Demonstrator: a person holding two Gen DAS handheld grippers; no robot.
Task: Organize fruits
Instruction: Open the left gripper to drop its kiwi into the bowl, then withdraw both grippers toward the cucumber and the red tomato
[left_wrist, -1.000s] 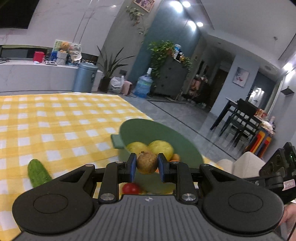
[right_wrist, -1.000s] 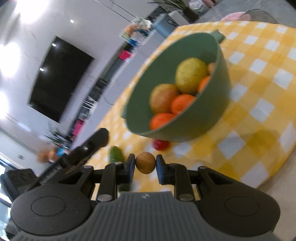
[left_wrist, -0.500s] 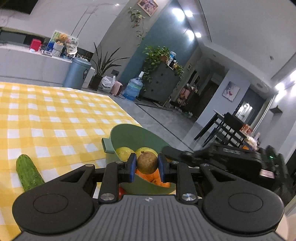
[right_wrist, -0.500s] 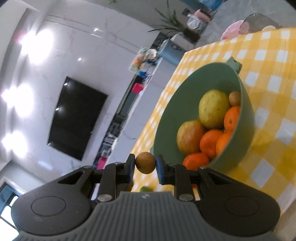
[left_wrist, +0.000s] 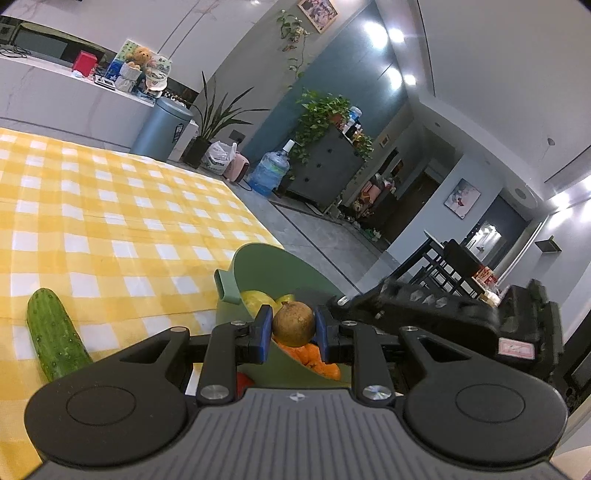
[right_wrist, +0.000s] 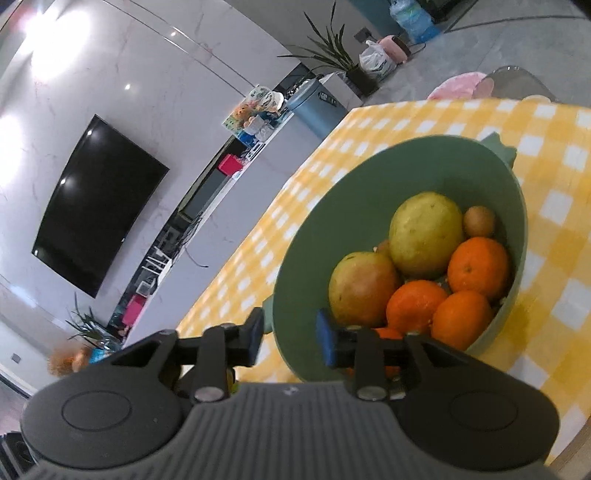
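Cucumber (left_wrist: 57, 334) lying far left on the yellow checked cloth (left_wrist: 110, 221). Left gripper (left_wrist: 293, 328) pinching a small brown fruit (left_wrist: 294, 323) just before the green bowl (left_wrist: 280, 269). Right gripper (right_wrist: 290, 338) at the bowl's near rim, jaws just opened, nothing between them. Oranges (right_wrist: 478, 267), two large yellowish fruits (right_wrist: 424, 234), one small brown one inside.

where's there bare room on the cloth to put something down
Free: the wide checked cloth behind the cucumber and left of the bowl; also the strip right of the bowl in the right wrist view. Crowded: the bowl itself, heaped with oranges, and the near edge where both hand-held grippers work.
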